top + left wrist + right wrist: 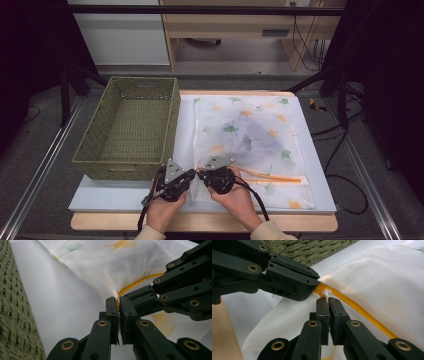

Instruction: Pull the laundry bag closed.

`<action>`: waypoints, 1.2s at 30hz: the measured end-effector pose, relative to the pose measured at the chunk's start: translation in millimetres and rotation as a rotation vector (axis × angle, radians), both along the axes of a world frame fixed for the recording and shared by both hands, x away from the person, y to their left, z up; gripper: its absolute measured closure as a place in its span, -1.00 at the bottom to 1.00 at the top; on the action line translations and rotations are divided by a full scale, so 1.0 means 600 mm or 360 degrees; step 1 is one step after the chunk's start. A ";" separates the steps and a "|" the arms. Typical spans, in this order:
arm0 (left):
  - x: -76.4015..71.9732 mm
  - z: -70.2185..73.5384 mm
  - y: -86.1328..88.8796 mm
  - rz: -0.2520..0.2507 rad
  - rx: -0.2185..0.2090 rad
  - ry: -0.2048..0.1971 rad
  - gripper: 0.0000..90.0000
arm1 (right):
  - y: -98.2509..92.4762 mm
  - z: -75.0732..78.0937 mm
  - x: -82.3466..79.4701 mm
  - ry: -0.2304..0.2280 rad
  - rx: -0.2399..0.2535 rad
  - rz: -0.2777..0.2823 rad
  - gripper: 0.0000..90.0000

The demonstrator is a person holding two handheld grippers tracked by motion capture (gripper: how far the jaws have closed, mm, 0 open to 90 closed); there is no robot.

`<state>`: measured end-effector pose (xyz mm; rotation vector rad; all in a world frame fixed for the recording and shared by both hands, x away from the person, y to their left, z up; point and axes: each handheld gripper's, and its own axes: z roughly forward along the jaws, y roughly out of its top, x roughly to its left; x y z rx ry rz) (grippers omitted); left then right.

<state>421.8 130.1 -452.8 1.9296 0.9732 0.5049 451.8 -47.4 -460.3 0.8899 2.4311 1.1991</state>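
Gripping a white mesh laundry bag (255, 145) printed with ginkgo leaves
Left gripper (118, 305) clamps the bag's corner fabric; right gripper (328, 303) pinches the white zipper pull (327, 294) on the orange zipper (362, 312).

Mesh bag (250, 135): thin white woven cloth, semi-sheer, matt, printed leaf pattern. Its zipper (359, 308): smooth orange plastic, slight sheen; zipper pull (327, 294) white plastic. Basket (130, 127) at board's left edge: coarse olive woven cord, rough, matt. Board (310, 165): smooth white, faint gloss. Desk (200, 222): pale wood finish. Both grippers' links looked matt black plastic, brass-coloured rivets.
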 end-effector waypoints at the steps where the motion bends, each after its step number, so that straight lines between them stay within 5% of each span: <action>1: 0.000 0.000 0.000 0.0000 -0.0002 0.0000 0.91 | 0.000 0.000 0.001 0.0003 0.0008 -0.0004 0.93; 27: 0.000 0.000 0.002 -0.0005 -0.0026 -0.0017 0.91 | -0.001 0.005 0.014 0.0066 0.0033 0.0020 1.00; 36: -0.001 0.002 0.004 0.0012 0.0005 -0.0054 0.91 | 0.003 0.031 0.031 0.0222 -0.0032 0.0052 1.00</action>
